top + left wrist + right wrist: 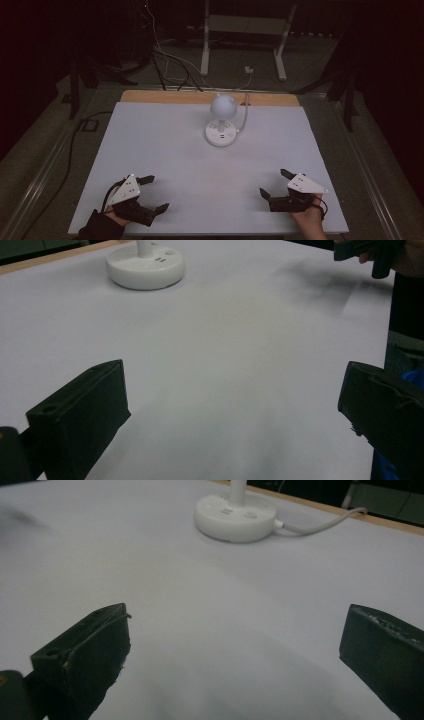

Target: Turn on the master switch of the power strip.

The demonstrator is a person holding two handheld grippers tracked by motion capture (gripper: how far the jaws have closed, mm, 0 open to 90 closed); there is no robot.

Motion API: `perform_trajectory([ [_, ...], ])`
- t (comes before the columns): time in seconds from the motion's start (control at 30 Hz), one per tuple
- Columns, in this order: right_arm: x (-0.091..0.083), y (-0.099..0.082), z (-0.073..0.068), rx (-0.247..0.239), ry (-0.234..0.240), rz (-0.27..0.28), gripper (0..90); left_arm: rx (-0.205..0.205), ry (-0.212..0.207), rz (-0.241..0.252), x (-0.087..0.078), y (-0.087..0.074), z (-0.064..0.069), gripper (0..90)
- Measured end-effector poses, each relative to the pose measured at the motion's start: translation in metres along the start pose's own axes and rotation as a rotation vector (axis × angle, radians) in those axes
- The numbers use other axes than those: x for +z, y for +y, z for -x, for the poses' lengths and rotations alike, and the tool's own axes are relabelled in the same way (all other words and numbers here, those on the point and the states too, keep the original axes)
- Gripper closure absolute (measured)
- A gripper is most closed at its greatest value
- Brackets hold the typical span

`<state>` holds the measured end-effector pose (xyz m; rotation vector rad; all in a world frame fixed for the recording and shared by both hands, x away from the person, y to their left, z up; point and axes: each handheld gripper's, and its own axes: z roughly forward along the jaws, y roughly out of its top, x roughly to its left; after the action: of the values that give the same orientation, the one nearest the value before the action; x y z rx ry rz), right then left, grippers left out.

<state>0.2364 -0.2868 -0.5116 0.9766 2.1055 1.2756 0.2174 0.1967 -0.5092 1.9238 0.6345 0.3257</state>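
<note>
A small white desk lamp (221, 121) with a round head and a round base stands at the back middle of the white table top (165, 160). Its base (145, 266) lies far ahead of the left jaws, and the base (235, 516) with its white cable (325, 524) lies far ahead of the right jaws. My left gripper (155, 192) rests open at the front left, nothing between its jaws. My right gripper (272, 182) rests open at the front right, also holding nothing. In the left gripper view the right gripper (370, 250) appears at the top right.
A wooden strip (150, 96) runs along the table's far edge. Behind it are cables on the floor (170, 65) and a white stand's legs (240, 35). A black cable (75, 135) trails down the left side.
</note>
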Motion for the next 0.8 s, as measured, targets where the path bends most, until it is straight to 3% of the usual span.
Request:
perform_trajectory([
  [0.1, -0.0014, 0.0031, 0.0022, 0.052, 0.054, -0.050, 0.0, -0.004, -0.003, 0.003, -0.0001, 0.0001, -0.0004, 0.3],
  [0.27, -0.0003, 0.0031, 0.0015, 0.058, 0.073, -0.078, 0.0, -0.004, -0.002, 0.003, 0.0000, 0.0000, -0.0007, 0.3],
  [0.53, 0.0005, 0.0028, 0.0036, 0.064, 0.044, -0.071, 0.0, -0.010, 0.000, 0.008, -0.0004, 0.0000, -0.0013, 0.3],
  [0.8, 0.0034, 0.0055, -0.0016, 0.035, 0.011, -0.064, 0.0, -0.006, -0.002, 0.003, 0.0007, 0.0000, -0.0016, 0.3],
])
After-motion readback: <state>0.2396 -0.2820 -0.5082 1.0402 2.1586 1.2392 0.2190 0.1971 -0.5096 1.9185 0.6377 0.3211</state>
